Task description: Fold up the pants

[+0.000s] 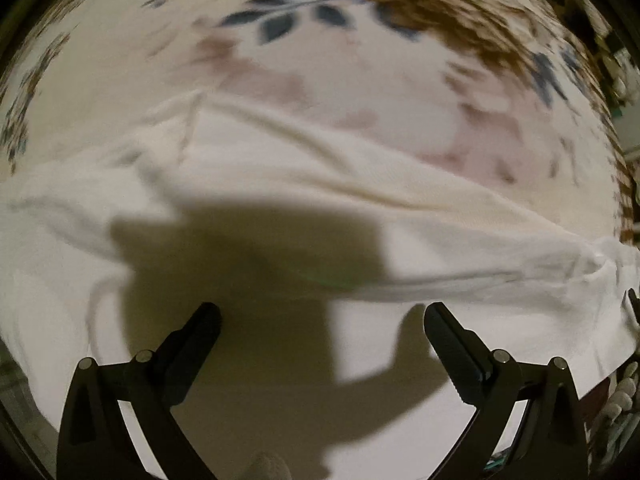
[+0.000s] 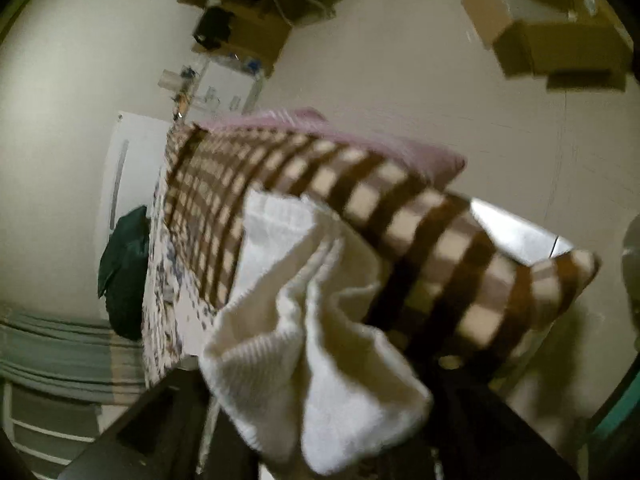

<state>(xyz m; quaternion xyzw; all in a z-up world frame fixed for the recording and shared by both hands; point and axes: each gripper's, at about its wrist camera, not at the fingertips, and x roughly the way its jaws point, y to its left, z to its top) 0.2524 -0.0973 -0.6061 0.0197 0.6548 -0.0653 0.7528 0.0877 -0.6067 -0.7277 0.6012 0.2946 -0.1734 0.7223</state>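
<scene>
Left gripper (image 1: pixel 322 314): jaws wide apart, nothing between them, pointing down over the white pants (image 1: pixel 280 184), which lie spread on one floral sheet (image 1: pixel 320 80) beyond. Right gripper (image 2: pixel 320 420): clamped on a bunched pants fold. Behind: one checked pillow (image 2: pixel 400 216), two cardboard boxes (image 2: pixel 552 36).

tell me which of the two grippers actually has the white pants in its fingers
The right gripper: white pants bunch up between its fingers. The left gripper hangs wide open above the cloth, gripping nothing.
</scene>
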